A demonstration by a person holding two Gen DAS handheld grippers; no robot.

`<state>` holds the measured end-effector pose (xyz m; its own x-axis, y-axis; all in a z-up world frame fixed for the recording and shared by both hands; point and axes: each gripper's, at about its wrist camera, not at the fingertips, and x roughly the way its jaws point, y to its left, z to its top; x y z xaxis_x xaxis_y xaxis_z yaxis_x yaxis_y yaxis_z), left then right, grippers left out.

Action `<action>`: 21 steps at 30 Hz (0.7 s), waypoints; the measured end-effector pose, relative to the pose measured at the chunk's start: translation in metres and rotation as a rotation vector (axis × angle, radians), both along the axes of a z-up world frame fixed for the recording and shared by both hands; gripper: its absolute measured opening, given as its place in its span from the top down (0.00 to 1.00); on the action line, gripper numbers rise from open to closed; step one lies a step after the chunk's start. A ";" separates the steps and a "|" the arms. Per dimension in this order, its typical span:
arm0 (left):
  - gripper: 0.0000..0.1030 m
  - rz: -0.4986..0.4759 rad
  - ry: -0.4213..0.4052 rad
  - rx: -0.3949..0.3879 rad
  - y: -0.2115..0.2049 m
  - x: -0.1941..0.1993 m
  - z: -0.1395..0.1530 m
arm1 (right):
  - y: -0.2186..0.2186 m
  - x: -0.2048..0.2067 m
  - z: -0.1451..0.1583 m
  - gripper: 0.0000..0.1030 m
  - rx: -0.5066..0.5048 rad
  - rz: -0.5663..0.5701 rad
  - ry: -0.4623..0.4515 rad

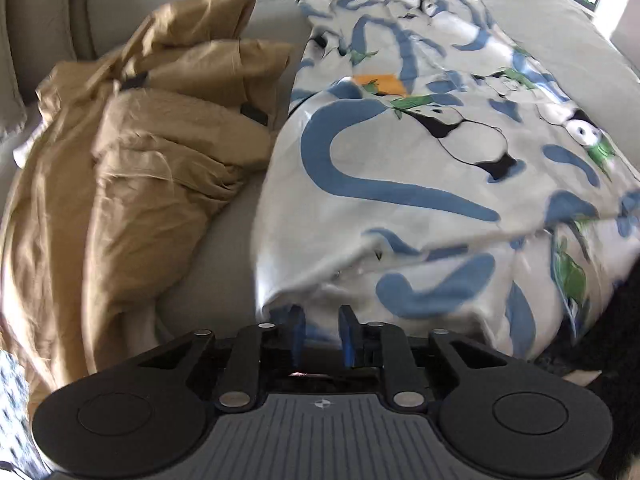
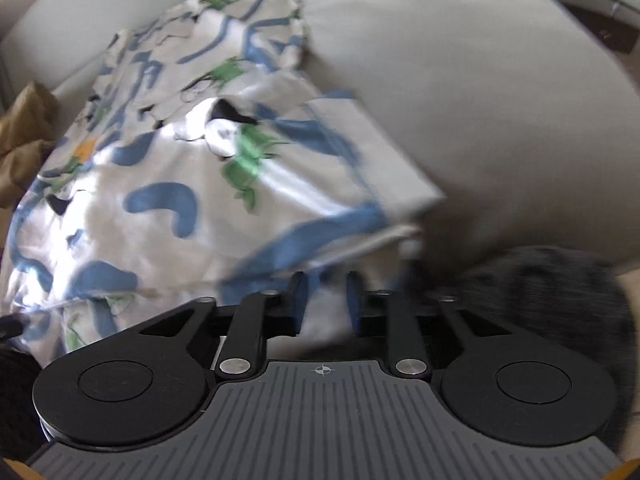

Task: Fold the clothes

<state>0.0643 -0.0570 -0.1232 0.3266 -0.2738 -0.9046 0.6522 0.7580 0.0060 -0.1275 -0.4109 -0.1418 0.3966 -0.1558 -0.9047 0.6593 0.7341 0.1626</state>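
Folding is only partly done, we judge. The panda-print garment (image 1: 420, 168) lies spread on the grey sofa (image 1: 224, 248), one edge doubled over near the right side but still rumpled. Our left gripper (image 1: 322, 334) and right gripper (image 2: 325, 300) each have their fingers closed on its near hem. A tan garment (image 1: 132, 160) sits crumpled beside it, not yet folded.

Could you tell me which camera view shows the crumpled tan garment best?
The left wrist view: the tan garment fills its left half, heaped on the grey sofa beside the panda-print garment. The right wrist view catches only a small tan patch at its left edge, beyond the print fabric.
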 end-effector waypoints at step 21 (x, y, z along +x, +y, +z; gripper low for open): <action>0.62 0.166 -0.188 -0.411 -0.038 0.005 0.080 | 0.024 0.037 0.177 0.62 -0.209 0.187 -0.522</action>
